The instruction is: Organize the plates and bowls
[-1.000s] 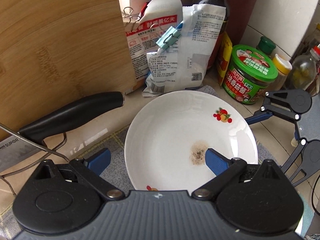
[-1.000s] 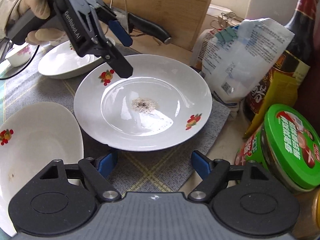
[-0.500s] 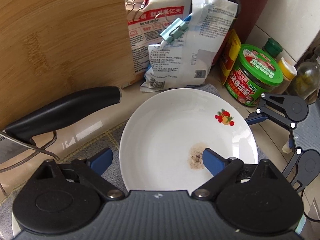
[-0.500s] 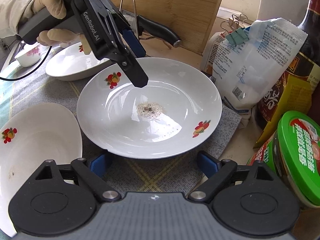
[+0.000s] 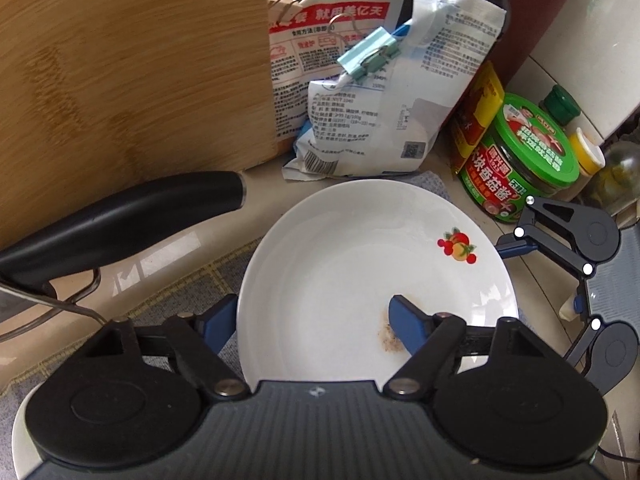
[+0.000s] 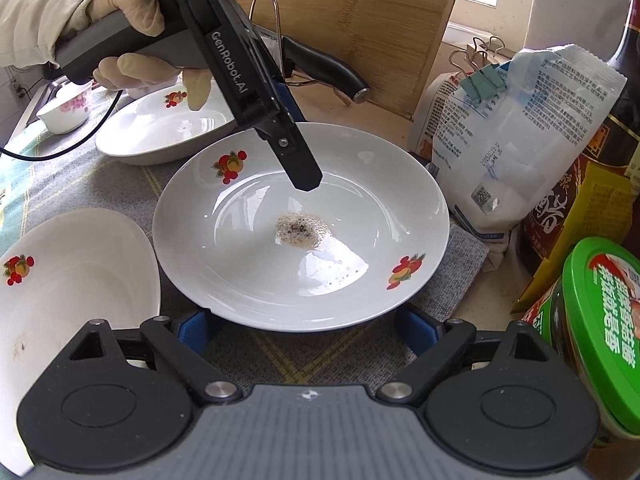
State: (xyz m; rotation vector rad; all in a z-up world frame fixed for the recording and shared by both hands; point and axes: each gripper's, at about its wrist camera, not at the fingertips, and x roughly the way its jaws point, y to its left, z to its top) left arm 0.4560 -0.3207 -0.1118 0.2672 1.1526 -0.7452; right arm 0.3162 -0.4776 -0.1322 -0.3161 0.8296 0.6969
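A white deep plate [image 6: 360,200] with fruit prints and a brown crumb stain lies on the grey mat; the left wrist view shows the same plate [image 5: 340,272]. My left gripper [image 5: 310,320] straddles its rim, one finger outside and one over the inside. Its jaws are closing, and the pads do not both press on the rim. A gloved hand holds this left gripper [image 6: 298,140] over the plate's far side. My right gripper [image 6: 306,330] is open, its fingers low at the plate's near rim; the left wrist view has this right gripper [image 5: 542,278] at the plate's right.
A second plate [image 6: 80,280] lies at the left, a third plate [image 6: 172,136] behind, and a small flowered bowl [image 6: 66,114] beyond. A cutting board [image 5: 132,64], a knife handle [image 5: 120,220], clipped bags [image 5: 380,120], a sauce bottle [image 6: 600,160] and a green-lidded jar [image 5: 520,164] crowd the back and right.
My left gripper's jaws have narrowed around the plate rim and it has come closer and lower. My right gripper's fingers have spread a little wider.
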